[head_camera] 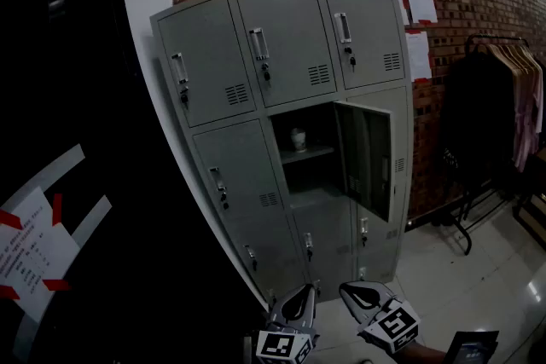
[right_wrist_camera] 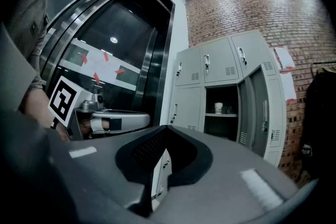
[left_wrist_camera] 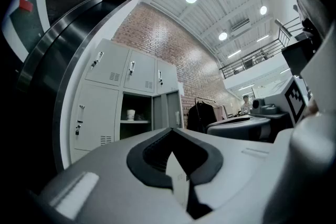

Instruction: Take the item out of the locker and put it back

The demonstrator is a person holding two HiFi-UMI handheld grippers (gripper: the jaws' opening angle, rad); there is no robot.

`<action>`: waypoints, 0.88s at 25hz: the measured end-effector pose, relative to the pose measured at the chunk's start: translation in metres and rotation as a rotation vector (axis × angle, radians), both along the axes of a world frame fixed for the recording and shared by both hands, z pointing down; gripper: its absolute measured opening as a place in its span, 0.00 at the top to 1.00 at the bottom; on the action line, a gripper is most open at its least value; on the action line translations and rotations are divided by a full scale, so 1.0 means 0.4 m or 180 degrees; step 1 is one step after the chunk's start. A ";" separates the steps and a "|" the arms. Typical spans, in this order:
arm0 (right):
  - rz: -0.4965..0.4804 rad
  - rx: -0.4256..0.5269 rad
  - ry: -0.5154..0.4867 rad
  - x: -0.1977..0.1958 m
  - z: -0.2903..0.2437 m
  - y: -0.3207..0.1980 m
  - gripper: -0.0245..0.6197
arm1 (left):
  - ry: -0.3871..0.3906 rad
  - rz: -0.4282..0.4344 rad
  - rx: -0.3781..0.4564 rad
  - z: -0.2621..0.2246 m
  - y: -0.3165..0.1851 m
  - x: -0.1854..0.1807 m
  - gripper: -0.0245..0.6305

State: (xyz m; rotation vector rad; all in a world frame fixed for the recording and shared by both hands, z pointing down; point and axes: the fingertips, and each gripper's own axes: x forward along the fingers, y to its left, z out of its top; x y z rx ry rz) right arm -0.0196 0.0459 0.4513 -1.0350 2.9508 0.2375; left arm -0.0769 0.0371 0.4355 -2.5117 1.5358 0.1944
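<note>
A grey bank of lockers (head_camera: 281, 47) stands against the brick wall. One middle compartment is open, its door (head_camera: 365, 156) swung out to the right. A small white cup (head_camera: 298, 138) stands on the shelf inside, and it also shows as the cup (left_wrist_camera: 130, 114) in the left gripper view and the cup (right_wrist_camera: 218, 108) in the right gripper view. My left gripper (head_camera: 309, 291) and right gripper (head_camera: 348, 291) are low at the bottom edge, well short of the lockers. Both are shut with nothing in them, tips together at left gripper (left_wrist_camera: 170, 131) and right gripper (right_wrist_camera: 165, 128).
A black curved wall with taped papers (head_camera: 34, 251) rises on the left. Papers (head_camera: 420, 0) hang on the brick wall. A clothes rack with garments (head_camera: 503, 98) stands at the right on a glossy tiled floor. A dark flat object (head_camera: 472, 347) lies bottom right.
</note>
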 end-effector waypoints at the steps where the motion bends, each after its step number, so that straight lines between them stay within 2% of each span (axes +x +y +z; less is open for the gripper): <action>1: -0.0010 -0.0012 0.0000 0.007 0.000 -0.035 0.96 | 0.0014 -0.0019 -0.0025 0.001 -0.034 0.004 0.96; 13: -0.0153 -0.0013 -0.0012 0.107 -0.033 -0.445 0.96 | 0.0001 -0.0230 -0.0068 -0.035 -0.436 0.086 0.96; 22: -0.0187 -0.0080 -0.0031 0.080 -0.021 -0.639 0.96 | 0.0003 -0.0265 -0.0143 -0.021 -0.629 0.062 0.96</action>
